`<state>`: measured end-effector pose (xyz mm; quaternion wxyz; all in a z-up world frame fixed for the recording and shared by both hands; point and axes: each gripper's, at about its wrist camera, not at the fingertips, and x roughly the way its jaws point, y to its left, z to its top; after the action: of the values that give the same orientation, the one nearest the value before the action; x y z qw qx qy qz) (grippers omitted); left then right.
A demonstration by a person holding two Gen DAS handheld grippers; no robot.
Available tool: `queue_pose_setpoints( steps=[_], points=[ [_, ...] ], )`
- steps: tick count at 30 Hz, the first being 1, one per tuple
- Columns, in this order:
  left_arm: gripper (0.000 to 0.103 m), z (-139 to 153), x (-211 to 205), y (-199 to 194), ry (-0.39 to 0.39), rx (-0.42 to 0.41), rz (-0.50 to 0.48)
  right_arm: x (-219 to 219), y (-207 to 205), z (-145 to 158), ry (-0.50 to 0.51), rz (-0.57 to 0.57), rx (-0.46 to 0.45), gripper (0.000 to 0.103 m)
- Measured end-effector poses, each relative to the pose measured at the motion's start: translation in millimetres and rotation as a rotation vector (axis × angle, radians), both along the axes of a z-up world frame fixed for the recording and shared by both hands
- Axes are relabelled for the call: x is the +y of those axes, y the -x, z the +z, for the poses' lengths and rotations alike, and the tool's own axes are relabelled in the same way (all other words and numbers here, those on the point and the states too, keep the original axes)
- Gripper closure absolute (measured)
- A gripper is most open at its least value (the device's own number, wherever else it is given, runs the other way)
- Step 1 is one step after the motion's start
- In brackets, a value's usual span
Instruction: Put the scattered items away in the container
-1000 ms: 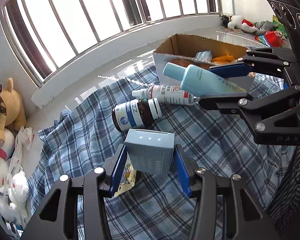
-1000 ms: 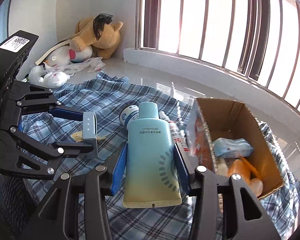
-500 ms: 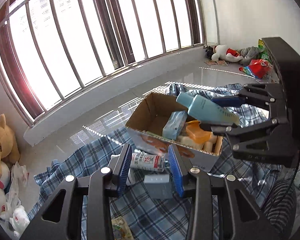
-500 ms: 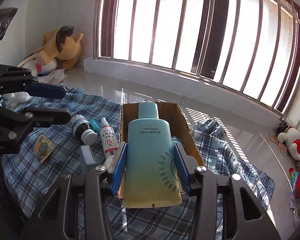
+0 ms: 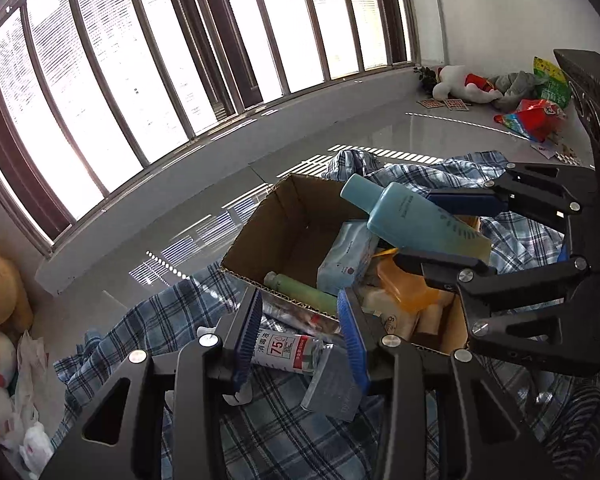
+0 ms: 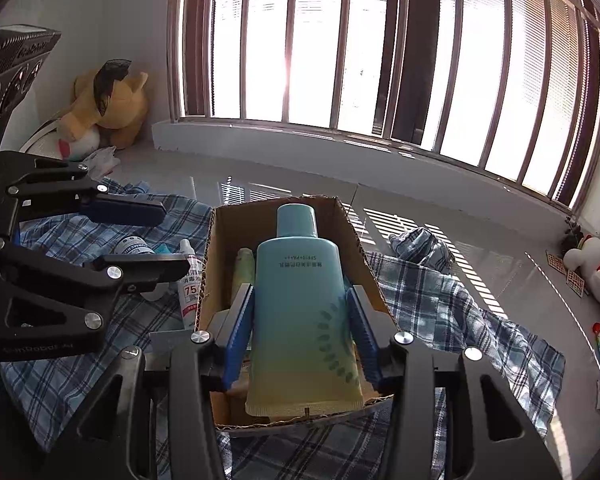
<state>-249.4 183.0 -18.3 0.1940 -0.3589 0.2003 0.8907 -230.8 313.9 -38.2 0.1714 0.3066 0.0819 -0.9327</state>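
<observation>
My right gripper [image 6: 300,332] is shut on a teal-and-yellow tube bottle [image 6: 300,316] and holds it over the open cardboard box [image 6: 220,248]; the bottle [image 5: 416,220] and right gripper [image 5: 448,228] also show in the left wrist view above the box [image 5: 268,224]. My left gripper [image 5: 300,340] is open and empty, raised near the box's front wall. A small grey box [image 5: 332,384] lies on the plaid cloth [image 5: 148,328] below it, beside a white spray bottle marked 75 [image 5: 284,350]. The box holds a green tube [image 5: 300,288], a wipes pack [image 5: 346,256] and an orange item [image 5: 404,284].
A dark pill bottle [image 6: 134,246] lies on the cloth left of the box. Plush toys [image 6: 108,108] sit in the left corner by the window. More toys and snack bags [image 5: 532,116] lie on the tiled floor at the far right.
The left gripper let go of the grey box, which now lies on the cloth, and rose toward the box. The right gripper carried the teal bottle over the box.
</observation>
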Motion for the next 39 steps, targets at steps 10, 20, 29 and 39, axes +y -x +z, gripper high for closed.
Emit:
queue_pose_setpoints(
  steps=[10, 20, 29, 39],
  points=[
    [0.021, -10, -37, -11, 0.032, 0.029, 0.063, -10, -10, -4, 0.01, -0.007, -0.033, 0.053],
    [0.021, -35, -71, -58, 0.06, 0.026, 0.136, -57, -62, -6, 0.015, 0.026, -0.042, 0.053],
    [0.021, -58, -134, -74, 0.103, -0.038, 0.232, -106, -78, -35, -0.037, 0.19, -0.095, 0.053],
    [0.021, -113, -160, -62, 0.094, -0.189, 0.247, -126, -57, -69, -0.138, 0.175, -0.084, 0.026]
  ],
)
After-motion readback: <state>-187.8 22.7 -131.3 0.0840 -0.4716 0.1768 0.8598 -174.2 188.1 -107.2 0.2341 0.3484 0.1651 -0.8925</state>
